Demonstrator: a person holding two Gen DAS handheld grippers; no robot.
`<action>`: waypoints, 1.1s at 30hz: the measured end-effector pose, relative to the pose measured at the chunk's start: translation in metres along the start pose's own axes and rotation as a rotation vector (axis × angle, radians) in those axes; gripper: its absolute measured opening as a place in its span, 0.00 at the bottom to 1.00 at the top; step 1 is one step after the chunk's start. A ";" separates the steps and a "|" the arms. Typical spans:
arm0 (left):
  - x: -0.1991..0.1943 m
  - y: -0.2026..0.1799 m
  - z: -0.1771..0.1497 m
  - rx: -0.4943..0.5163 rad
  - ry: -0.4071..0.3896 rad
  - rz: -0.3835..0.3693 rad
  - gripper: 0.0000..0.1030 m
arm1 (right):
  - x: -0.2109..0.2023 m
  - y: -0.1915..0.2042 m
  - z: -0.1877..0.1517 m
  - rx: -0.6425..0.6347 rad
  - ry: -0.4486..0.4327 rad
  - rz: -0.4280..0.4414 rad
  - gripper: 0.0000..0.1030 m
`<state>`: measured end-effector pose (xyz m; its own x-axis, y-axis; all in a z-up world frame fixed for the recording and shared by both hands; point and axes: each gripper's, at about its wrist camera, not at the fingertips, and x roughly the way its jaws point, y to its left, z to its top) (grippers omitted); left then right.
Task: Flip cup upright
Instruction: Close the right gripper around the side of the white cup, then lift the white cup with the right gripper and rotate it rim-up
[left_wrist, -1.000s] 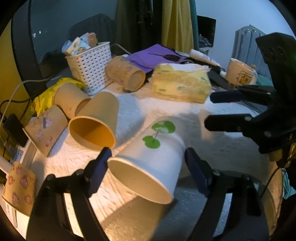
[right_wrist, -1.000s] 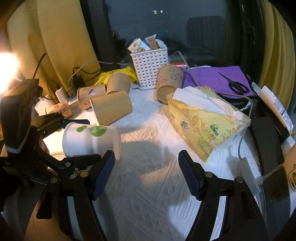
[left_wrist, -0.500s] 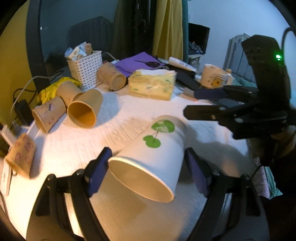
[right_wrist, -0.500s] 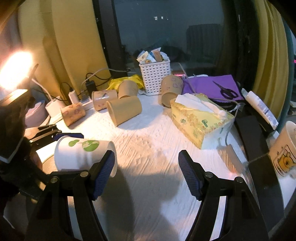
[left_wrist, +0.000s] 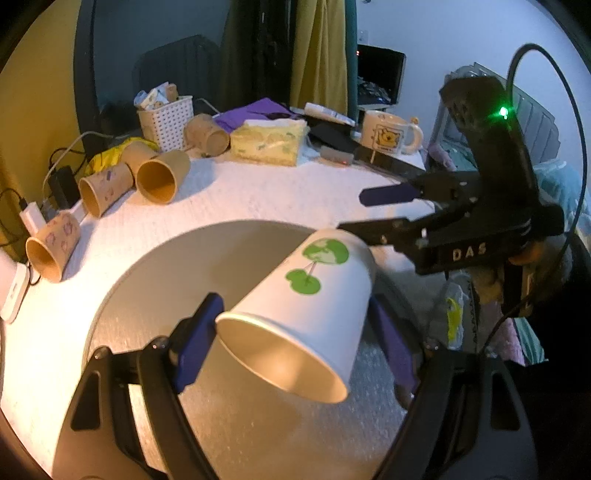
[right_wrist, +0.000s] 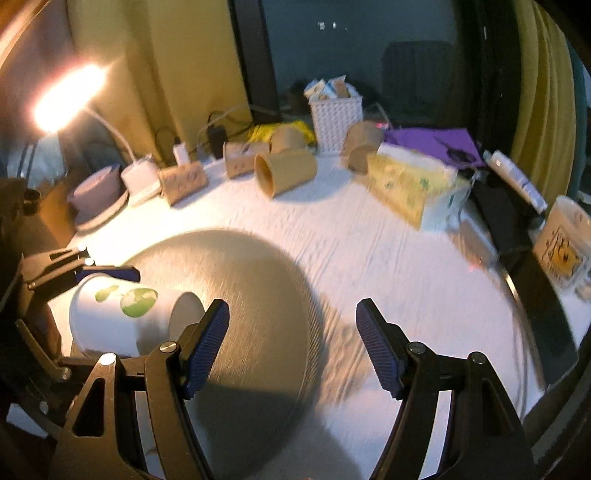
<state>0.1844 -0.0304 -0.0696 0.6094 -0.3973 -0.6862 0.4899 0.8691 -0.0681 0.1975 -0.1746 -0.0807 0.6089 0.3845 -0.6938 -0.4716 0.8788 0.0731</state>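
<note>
1. While it lies tilted at lower centre of the left wrist view, mouth toward the camera, the white cup (left_wrist: 306, 314) is clamped between the left gripper's (left_wrist: 295, 345) blue pads.
2. Brown paper cups (left_wrist: 160, 177) lie on their sides at upper left, beside a white basket (left_wrist: 168, 123).
3. A tissue pack (left_wrist: 267, 142) sits at upper centre.
4. At right, the right gripper (left_wrist: 373, 210) hangs with its fingers spread, holding nothing.

Counts: 1 white cup (left_wrist: 306, 314), 5 brown cups (left_wrist: 162, 177), 1 basket (left_wrist: 166, 122), 1 tissue pack (left_wrist: 267, 142), 1 mug (left_wrist: 388, 133), 2 grippers (left_wrist: 295, 339) (right_wrist: 291, 343).
</note>
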 end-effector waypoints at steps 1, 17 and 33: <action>-0.001 0.000 -0.003 0.001 0.002 -0.001 0.79 | 0.001 0.003 -0.004 -0.001 0.009 0.002 0.72; -0.012 0.008 -0.024 0.013 0.031 0.054 0.82 | 0.004 0.046 -0.024 -0.117 0.116 0.053 0.72; -0.076 0.033 -0.076 -0.263 -0.007 0.202 0.89 | -0.021 0.095 -0.006 -0.397 0.113 0.188 0.72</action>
<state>0.1071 0.0504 -0.0748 0.6827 -0.2102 -0.6998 0.1815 0.9765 -0.1162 0.1359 -0.1004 -0.0632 0.4257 0.4745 -0.7704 -0.7891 0.6113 -0.0595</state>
